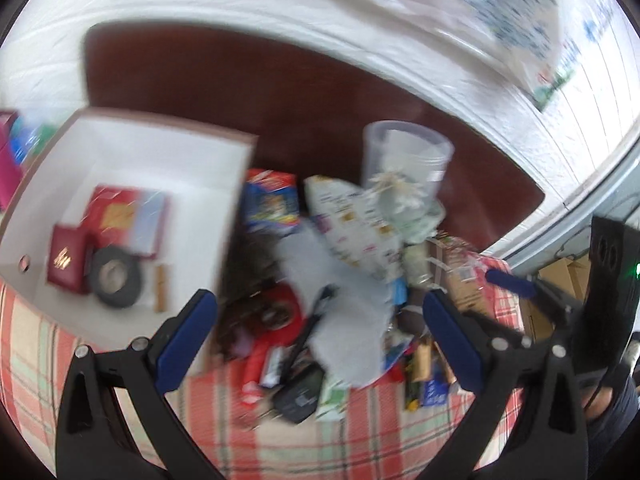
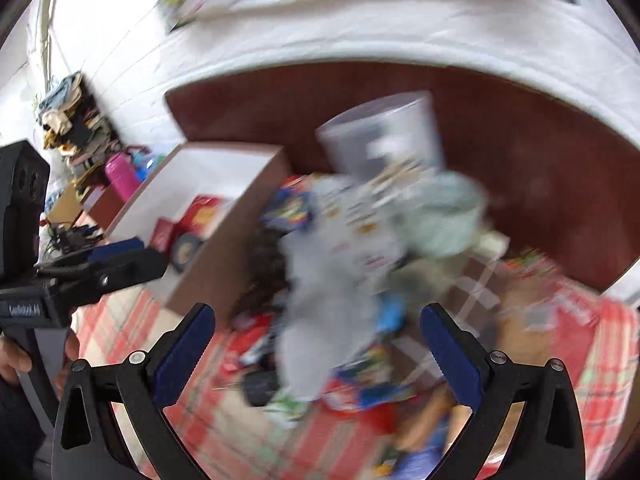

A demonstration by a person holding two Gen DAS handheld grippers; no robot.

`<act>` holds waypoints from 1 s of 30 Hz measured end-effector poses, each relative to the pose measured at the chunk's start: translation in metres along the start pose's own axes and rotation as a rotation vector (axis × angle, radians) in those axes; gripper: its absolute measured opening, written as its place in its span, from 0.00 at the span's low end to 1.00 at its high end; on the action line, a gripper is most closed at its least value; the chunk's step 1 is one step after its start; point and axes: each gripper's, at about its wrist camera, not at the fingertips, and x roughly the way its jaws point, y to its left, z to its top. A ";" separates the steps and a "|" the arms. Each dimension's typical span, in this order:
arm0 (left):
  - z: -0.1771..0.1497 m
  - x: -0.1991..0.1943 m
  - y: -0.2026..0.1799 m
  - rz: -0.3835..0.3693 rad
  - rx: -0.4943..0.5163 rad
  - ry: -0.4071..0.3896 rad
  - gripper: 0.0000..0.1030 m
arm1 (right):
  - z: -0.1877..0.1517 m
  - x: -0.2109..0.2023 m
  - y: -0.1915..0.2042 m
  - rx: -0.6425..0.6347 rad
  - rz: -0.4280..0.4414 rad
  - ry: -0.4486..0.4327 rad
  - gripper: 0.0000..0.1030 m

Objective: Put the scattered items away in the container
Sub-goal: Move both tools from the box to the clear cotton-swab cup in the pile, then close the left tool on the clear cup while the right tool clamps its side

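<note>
A cardboard box [image 1: 160, 148], white inside, stands at the left and holds two red cases [image 1: 66, 258], a black tape roll [image 1: 116, 276] and a small wooden piece. To its right lies a blurred heap: a grey cloth [image 1: 344, 292], a printed packet [image 1: 352, 216], a blue snack packet [image 1: 272, 200], a clear plastic cup [image 1: 408, 148] and a black device [image 1: 300, 396]. My left gripper [image 1: 320, 320] is open above the heap, with nothing pressed between its pads. My right gripper [image 2: 318, 336] is also open over the grey cloth [image 2: 320, 300], beside the box [image 2: 224, 248].
Everything rests on a red and green checked cover [image 1: 280, 452] in front of a dark red-brown board [image 1: 240, 80] and a white wall. A pink bottle [image 2: 120, 172] and clutter sit left of the box. The left gripper [image 2: 120, 256] shows at the left edge, held by a hand [image 2: 12, 360].
</note>
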 end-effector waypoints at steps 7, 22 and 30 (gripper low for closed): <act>0.028 0.057 -0.054 0.037 0.116 0.003 0.99 | 0.036 -0.004 -0.053 -0.032 -0.009 -0.060 0.99; 0.073 0.121 -0.031 -0.036 0.123 0.045 0.97 | 0.061 0.063 -0.076 -0.128 0.111 -0.048 0.99; 0.086 0.133 -0.035 -0.131 0.177 0.062 0.93 | 0.059 0.075 -0.081 -0.232 0.111 -0.042 0.99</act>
